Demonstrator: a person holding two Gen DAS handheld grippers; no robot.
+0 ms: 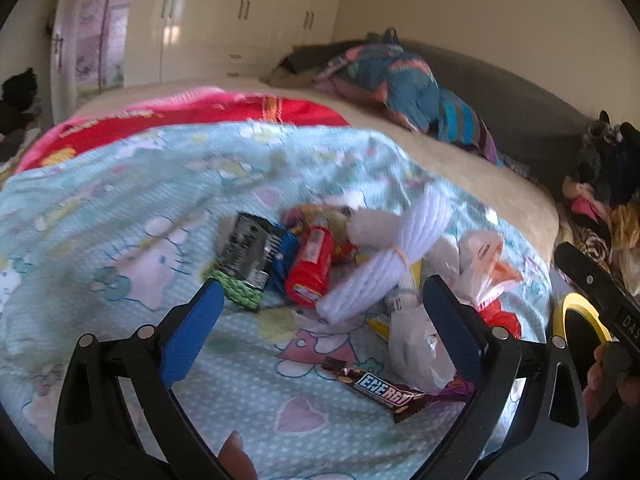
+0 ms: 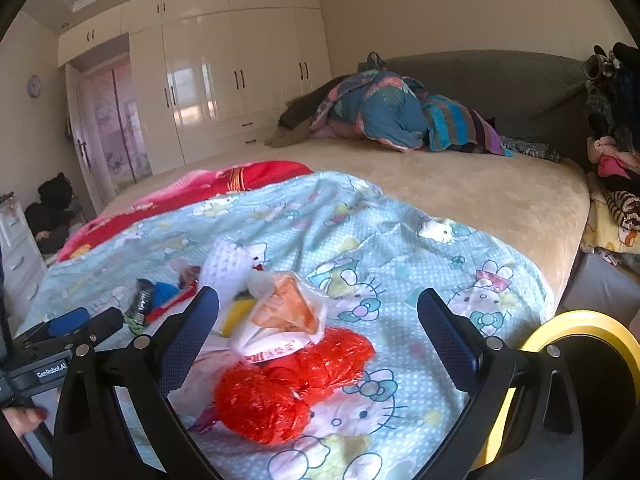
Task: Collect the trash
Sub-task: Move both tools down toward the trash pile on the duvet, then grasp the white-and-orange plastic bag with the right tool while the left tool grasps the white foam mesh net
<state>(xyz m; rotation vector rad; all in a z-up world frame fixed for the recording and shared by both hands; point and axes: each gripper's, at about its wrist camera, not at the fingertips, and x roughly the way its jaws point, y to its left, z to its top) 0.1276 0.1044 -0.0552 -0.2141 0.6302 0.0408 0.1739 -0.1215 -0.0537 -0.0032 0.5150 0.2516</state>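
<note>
Trash lies in a heap on a light blue cartoon-print blanket [image 1: 100,208]. In the left wrist view I see a red cylindrical container [image 1: 310,266], a dark snack pack [image 1: 246,252], a white pleated paper piece [image 1: 384,256], a white plastic bag [image 1: 416,348] and an energy bar wrapper [image 1: 380,388]. My left gripper [image 1: 322,312] hangs open just before the heap, nothing between its fingers. In the right wrist view a crumpled red plastic bag [image 2: 292,384] and a white-and-orange bag [image 2: 280,316] lie between the wide-open fingers of my right gripper [image 2: 318,312], untouched.
A black bin with a yellow rim [image 2: 580,360] stands at the bed's right edge. Bedding [image 2: 392,112] is piled at the headboard, a red blanket [image 2: 224,188] lies beyond the blue one, and white wardrobes [image 2: 224,76] line the far wall.
</note>
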